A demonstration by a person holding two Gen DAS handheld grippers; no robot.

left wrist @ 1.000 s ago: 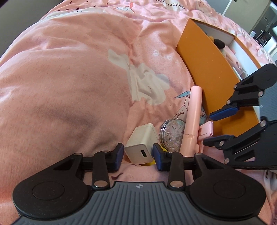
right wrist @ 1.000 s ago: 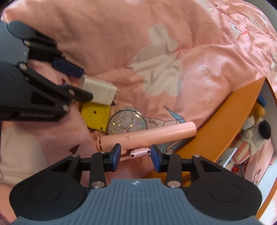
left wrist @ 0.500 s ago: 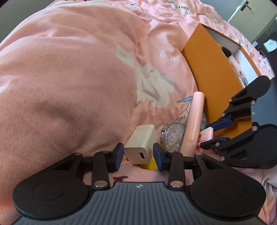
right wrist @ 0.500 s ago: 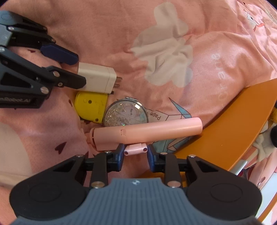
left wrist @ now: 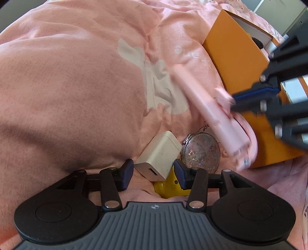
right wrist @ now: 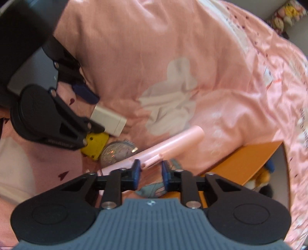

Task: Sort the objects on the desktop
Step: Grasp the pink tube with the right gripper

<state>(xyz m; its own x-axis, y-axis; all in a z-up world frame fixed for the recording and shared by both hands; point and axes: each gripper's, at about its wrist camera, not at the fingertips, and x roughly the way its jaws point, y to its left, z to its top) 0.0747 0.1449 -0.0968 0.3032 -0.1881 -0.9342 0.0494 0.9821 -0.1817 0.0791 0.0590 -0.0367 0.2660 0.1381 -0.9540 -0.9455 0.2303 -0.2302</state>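
Observation:
On a pink duvet lie a white charger [left wrist: 159, 153], a glittery round mirror [left wrist: 202, 152] and a yellow item [left wrist: 171, 187] partly under the charger. My left gripper [left wrist: 153, 169] straddles the charger's near end; its jaws are opening and the pads stand just off its sides. My right gripper [right wrist: 150, 169] is shut on the small side tab of a long pink tube [right wrist: 173, 144]. The tube hangs tilted above the duvet, blurred in the left wrist view [left wrist: 204, 107]. The right wrist view shows the left gripper [right wrist: 94, 113] around the charger [right wrist: 108, 120].
An orange box [left wrist: 236, 61] with white inner walls stands close on the right, with plush toys [right wrist: 263, 177] inside. The duvet [left wrist: 77, 86] bulges high on the left. More soft toys [right wrist: 286, 13] sit at the far corner of the room.
The right gripper has closed on the pink tube's tab and lifted it off the duvet, tilting it. The left gripper's jaws have widened around the charger and come in lower.

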